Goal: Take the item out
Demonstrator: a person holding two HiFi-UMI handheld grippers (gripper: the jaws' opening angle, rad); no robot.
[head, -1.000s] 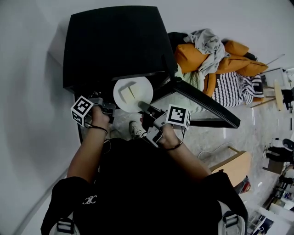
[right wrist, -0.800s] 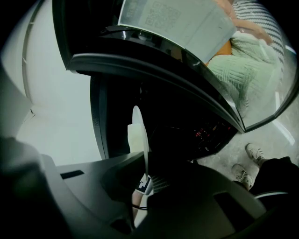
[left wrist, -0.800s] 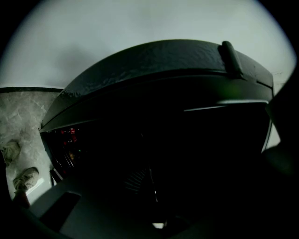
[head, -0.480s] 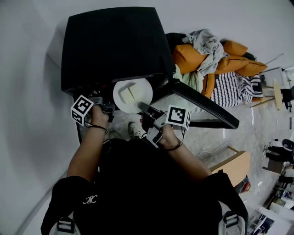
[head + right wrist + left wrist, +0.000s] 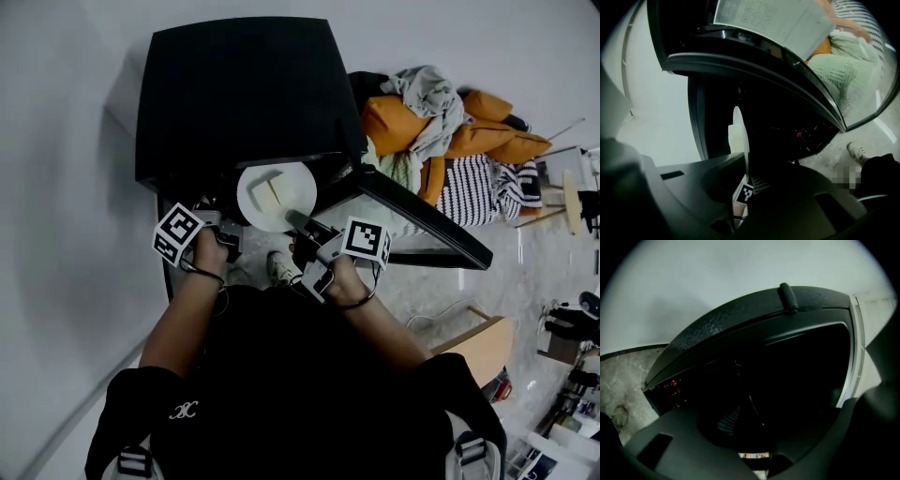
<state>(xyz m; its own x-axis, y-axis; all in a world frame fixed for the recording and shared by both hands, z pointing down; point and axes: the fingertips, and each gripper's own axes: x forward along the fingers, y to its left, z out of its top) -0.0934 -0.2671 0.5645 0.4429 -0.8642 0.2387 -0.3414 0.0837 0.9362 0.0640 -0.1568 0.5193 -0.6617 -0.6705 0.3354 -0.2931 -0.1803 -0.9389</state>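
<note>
A white plate [image 5: 277, 195] with two pale yellow blocks [image 5: 267, 194] on it sits at the mouth of a black box-shaped oven [image 5: 234, 94]. The oven's door [image 5: 422, 217] is swung open to the right. My right gripper [image 5: 302, 223] is shut on the plate's near rim. In the right gripper view the plate [image 5: 740, 129] stands edge-on between the jaws of the right gripper [image 5: 745, 183]. My left gripper [image 5: 230, 239] hangs just left of the plate, apart from it. In the left gripper view the left gripper [image 5: 745, 423] faces the dark cavity, with its jaws lost in shadow.
A heap of orange cushions and striped cloth [image 5: 450, 131] lies right of the oven. The open door juts out at the right gripper's side. A shoe [image 5: 279, 267] shows on the marble floor below. A white wall runs along the left.
The plate stays in my right gripper's hold at the oven's mouth. My left gripper has drawn back slightly toward my body.
</note>
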